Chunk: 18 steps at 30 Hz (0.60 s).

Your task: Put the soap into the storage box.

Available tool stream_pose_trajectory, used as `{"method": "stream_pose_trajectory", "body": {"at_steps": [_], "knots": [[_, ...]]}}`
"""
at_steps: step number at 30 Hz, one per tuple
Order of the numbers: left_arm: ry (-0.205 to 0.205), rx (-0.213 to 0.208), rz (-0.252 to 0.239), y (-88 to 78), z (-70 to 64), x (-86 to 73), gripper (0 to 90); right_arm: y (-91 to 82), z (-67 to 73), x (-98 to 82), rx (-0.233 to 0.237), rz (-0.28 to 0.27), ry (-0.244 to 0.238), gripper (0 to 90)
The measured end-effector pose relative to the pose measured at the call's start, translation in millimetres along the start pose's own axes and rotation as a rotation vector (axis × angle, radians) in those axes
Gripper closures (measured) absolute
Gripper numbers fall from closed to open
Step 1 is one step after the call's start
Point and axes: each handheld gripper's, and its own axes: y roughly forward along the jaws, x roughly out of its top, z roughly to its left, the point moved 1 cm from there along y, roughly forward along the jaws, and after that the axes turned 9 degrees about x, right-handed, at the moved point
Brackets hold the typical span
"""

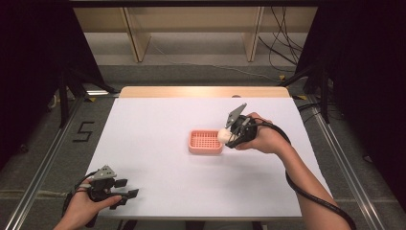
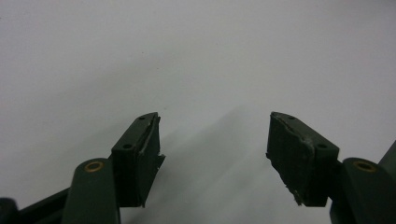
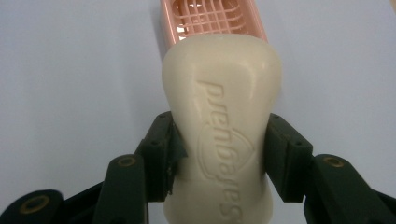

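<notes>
Room: dim lab, dark drapes at both sides, wooden shelf legs and loose cables on the floor at the back, a "5" marked on the floor at left.
Surface: table (image 1: 158,158) with white top, bare wood strip along its far edge.
Tray: pink slotted soap tray (image 1: 206,142), just right of table centre, flat on the white top, nothing lying on its grid. In the right gripper view its end shows behind the soap (image 3: 212,21).
Soap: cream bar (image 1: 224,135), embossed lettering on its face, hanging over the tray's right end. Whether it touches the tray, can't tell.
Soap in right gripper view: bar (image 3: 222,116) runs lengthwise away from the camera, far end overlapping the near end of the tray.
Right gripper: right gripper (image 1: 229,135) clamped on the soap, pads pressed on both long sides near the bar's middle; grey plate on top, tilted; points left toward the tray. Own view (image 3: 219,154).
Right hand: hand (image 1: 265,139) wraps the gripper body, forearm coming up from bottom right, cable trailing along it.
Left gripper: left gripper (image 1: 125,190) at near left corner of the table, jaws wide apart, nothing between them; pointing right. Own view (image 2: 212,154) has bare white top between the pads.
Left hand: hand (image 1: 86,208) holds it low by the table's near edge, well apart from tray and soap.
</notes>
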Motion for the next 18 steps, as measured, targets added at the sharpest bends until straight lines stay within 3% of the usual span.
{"method": "stream_pose_trajectory", "body": {"at_steps": [18], "knots": [[-0.007,0.005,-0.001,-0.2,0.3,0.1,34.4,8.0,-8.1,18.6,0.014,0.007,-0.004,50.3]]}}
